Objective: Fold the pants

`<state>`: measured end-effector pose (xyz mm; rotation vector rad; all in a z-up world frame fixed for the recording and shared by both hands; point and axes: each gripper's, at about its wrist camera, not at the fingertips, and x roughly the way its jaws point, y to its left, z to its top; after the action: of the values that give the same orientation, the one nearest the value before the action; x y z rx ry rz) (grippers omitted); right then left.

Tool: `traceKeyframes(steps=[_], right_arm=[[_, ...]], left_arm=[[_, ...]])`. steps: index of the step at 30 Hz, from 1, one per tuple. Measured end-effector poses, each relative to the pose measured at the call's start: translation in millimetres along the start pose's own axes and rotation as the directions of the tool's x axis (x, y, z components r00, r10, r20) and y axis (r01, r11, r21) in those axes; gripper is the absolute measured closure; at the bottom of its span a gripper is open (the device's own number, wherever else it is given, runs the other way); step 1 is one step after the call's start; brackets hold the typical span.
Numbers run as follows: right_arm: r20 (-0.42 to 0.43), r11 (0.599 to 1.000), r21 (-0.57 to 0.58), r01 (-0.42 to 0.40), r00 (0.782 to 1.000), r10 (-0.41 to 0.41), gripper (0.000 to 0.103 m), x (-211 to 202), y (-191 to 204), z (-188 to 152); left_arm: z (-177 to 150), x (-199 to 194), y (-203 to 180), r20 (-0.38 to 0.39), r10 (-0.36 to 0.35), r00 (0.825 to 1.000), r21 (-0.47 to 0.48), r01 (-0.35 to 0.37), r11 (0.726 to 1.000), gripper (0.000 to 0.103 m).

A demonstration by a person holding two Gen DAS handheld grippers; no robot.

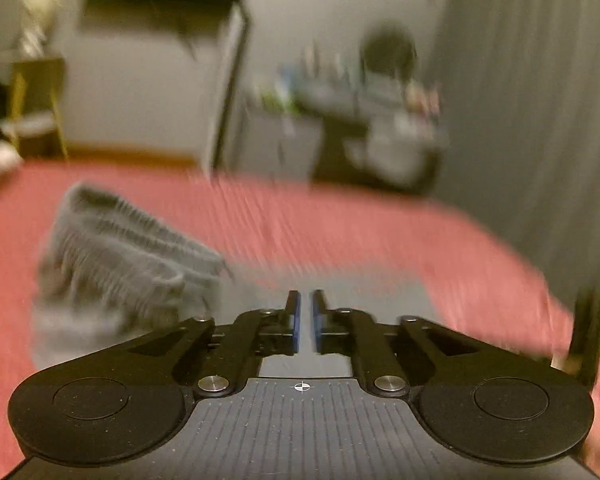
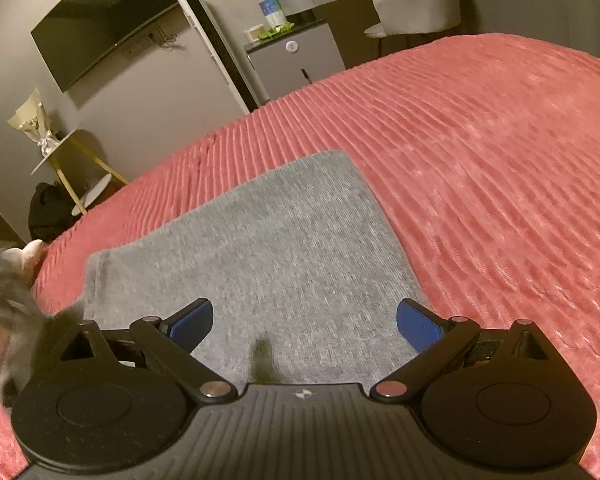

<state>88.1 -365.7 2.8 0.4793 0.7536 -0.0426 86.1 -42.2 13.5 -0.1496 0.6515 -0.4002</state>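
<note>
Grey knit pants lie on a pink ribbed bedspread point(image 2: 500, 152). In the right wrist view a flat grey leg panel point(image 2: 260, 248) stretches away from my right gripper point(image 2: 305, 322), which is wide open and empty just above the cloth. In the blurred left wrist view the gathered waistband point(image 1: 116, 256) sits bunched up at the left, and my left gripper point(image 1: 306, 320) has its jaws nearly together with a thin gap over grey fabric point(image 1: 340, 280); whether cloth is pinched there I cannot tell. A blurred grey bunch point(image 2: 4, 292) shows at the right view's left edge.
The bed's far edge meets a wall with a dark TV point(image 2: 104, 20), a white cabinet point(image 2: 296, 64) and a chair point(image 2: 420, 4) at a desk. A small gold-legged side table point(image 2: 72, 160) stands at the left. A grey curtain point(image 1: 540, 100) hangs at the right.
</note>
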Motion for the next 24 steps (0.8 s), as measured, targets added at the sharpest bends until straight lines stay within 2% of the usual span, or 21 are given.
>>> traceKeyframes(steps=[2,3,5,7,8,10,11,13,15,16,17,18,19,20,22,24], right_arm=[[0.004,1.0,0.003,-0.006,1.0,0.006,0.004,-2,0,-1],[0.006,1.0,0.005,-0.01,1.0,0.01,0.004,-3,0,-2],[0.006,1.0,0.013,-0.024,1.0,0.024,0.004,-5,-1,-3],[0.006,0.999,0.018,-0.041,0.999,0.041,0.004,-6,-1,-4],[0.003,0.999,0.02,-0.046,0.999,0.046,0.004,-5,-1,-3],[-0.009,0.998,0.025,-0.062,0.998,0.062,0.004,0,0,-3],[-0.011,0.997,0.023,-0.074,0.997,0.075,0.004,2,1,-3],[-0.014,0.996,-0.035,-0.088,0.996,0.087,0.004,5,11,-4],[-0.025,0.991,-0.103,-0.088,0.996,0.086,0.004,8,24,-5],[-0.031,0.986,-0.133,-0.097,0.995,0.094,0.004,9,31,-7],[-0.04,0.983,-0.147,-0.108,0.994,0.103,0.005,11,35,-8],[-0.049,0.981,-0.156,-0.118,0.993,0.112,0.006,14,40,-9],[-0.06,0.979,-0.156,-0.13,0.991,0.122,0.015,17,45,-10],[-0.08,0.976,-0.156,-0.15,0.987,0.139,0.031,21,50,-10],[-0.121,0.965,-0.153,-0.212,0.973,0.194,0.049,30,68,-7],[-0.148,0.95,-0.136,-0.283,0.954,0.262,0.05,39,89,-3]], left_arm=[[-15,16,-5,-0.078,0.002,0.997,-0.032,-0.005,0.999,0.086],[-20,19,-1,-0.094,0.016,0.995,-0.064,-0.022,0.998,0.082],[-25,19,15,-0.116,0.121,0.986,-0.114,-0.134,0.984,0.037],[-26,8,31,-0.097,0.232,0.968,-0.148,-0.244,0.958,0.034],[-24,2,42,-0.092,0.252,0.963,-0.188,-0.266,0.946,0.033],[-17,-14,60,-0.048,0.254,0.966,-0.258,-0.257,0.931,0.032],[-15,-22,65,-0.023,0.279,0.96,-0.274,-0.274,0.922,0.029],[-13,-40,73,0.011,0.383,0.924,-0.283,-0.365,0.887,0.025],[-12,-56,77,0.017,0.503,0.864,-0.267,-0.48,0.835,0.016],[-13,-62,78,0.008,0.561,0.828,-0.257,-0.541,0.801,0.01],[-14,-65,83,-0.009,0.602,0.798,-0.255,-0.584,0.771,0.01],[-17,-70,89,-0.027,0.62,0.784,-0.258,-0.605,0.754,0.01],[-19,-71,95,-0.047,0.624,0.78,-0.271,-0.612,0.743,0.01],[-21,-70,102,-0.07,0.626,0.777,-0.289,-0.616,0.732,0.01],[-29,-77,115,-0.118,0.611,0.783,-0.335,-0.611,0.718,0.01],[-34,-77,130,-0.158,0.61,0.777,-0.39,-0.617,0.684,0.01]])
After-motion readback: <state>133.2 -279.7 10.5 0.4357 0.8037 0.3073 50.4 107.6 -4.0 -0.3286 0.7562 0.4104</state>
